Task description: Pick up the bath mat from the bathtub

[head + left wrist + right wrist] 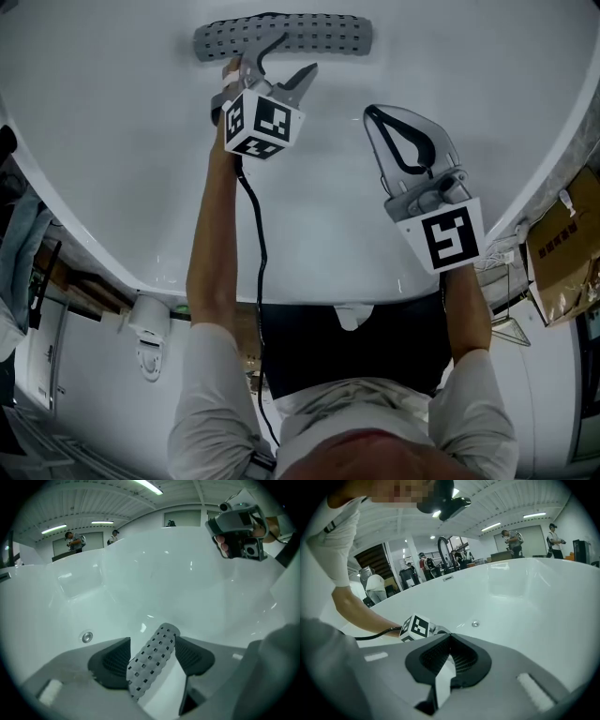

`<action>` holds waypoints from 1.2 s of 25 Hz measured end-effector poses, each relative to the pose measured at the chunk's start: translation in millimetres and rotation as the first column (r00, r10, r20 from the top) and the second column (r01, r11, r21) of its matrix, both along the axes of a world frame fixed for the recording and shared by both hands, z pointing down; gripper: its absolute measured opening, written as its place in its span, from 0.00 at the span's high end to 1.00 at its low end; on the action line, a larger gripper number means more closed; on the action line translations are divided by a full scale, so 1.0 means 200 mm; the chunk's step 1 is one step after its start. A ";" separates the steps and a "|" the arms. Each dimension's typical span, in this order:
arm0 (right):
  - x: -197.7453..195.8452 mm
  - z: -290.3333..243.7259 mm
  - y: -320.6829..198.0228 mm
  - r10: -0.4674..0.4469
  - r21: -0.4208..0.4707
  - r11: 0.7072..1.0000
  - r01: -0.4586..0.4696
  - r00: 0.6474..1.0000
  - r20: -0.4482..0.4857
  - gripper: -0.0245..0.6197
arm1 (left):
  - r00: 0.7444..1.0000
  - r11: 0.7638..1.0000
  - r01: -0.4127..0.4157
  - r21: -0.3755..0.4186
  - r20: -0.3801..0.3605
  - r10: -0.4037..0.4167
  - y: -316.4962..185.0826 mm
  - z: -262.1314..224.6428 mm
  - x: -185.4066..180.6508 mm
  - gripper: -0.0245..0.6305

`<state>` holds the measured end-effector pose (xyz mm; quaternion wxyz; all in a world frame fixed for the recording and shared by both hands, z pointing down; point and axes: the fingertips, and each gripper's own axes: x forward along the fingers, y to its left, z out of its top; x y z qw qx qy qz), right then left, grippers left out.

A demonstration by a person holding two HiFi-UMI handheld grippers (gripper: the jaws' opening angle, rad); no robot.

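**Bathtub** [103, 178]: white, glossy, with smoothly curved walls and a broad bare floor. In the left gripper view a small round metal fitting [87, 637] sits in the floor to the left.

**Bath mat** [319, 36]: grey and rubbery, rolled into a tube and pierced with rows of small square holes. It lies across the far part of the tub floor.

**Left gripper** [286, 66]: grey body with dark ribbed pads. Its jaws stand apart with the roll between them, not squeezed. A black cable [258, 244] trails back along the forearm.

**Right gripper** [373, 114]: to the right, apart from the mat, over open floor. Its jaws are closed tip to tip with nothing between.

**Cardboard box** [562, 248]: outside the tub rim, far right.
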<state>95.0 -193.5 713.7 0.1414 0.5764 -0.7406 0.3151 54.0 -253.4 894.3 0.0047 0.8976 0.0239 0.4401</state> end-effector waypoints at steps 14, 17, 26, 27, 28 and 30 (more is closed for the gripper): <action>-0.13 0.23 -0.03 -0.065 -0.080 0.995 0.062 0.997 -0.029 0.96 | 0.990 0.994 -0.101 0.032 0.099 0.098 0.01 0.35 -0.06 0.36; -0.15 0.23 -0.04 -0.064 -0.075 0.995 0.062 0.998 -0.018 0.96 | 0.985 0.990 -0.130 0.047 0.118 0.124 0.01 0.40 -0.06 0.31; -0.12 0.27 -0.07 -0.047 -0.082 0.996 0.047 0.999 0.002 0.96 | 0.962 0.969 -0.222 0.111 0.188 0.199 -0.05 0.58 -0.08 0.18; -0.12 0.28 -0.07 -0.044 -0.083 0.996 0.044 0.999 0.004 0.96 | 0.959 0.967 -0.230 0.112 0.194 0.206 -0.05 0.60 -0.08 0.18; -0.11 0.29 -0.08 -0.042 -0.086 0.995 0.043 0.999 0.007 0.96 | 0.957 0.966 -0.235 0.111 0.199 0.210 -0.05 0.63 -0.07 0.18; -0.10 0.32 -0.08 -0.041 -0.093 0.995 0.042 0.999 0.011 0.96 | 0.955 0.965 -0.238 0.109 0.207 0.212 -0.06 0.67 -0.07 0.18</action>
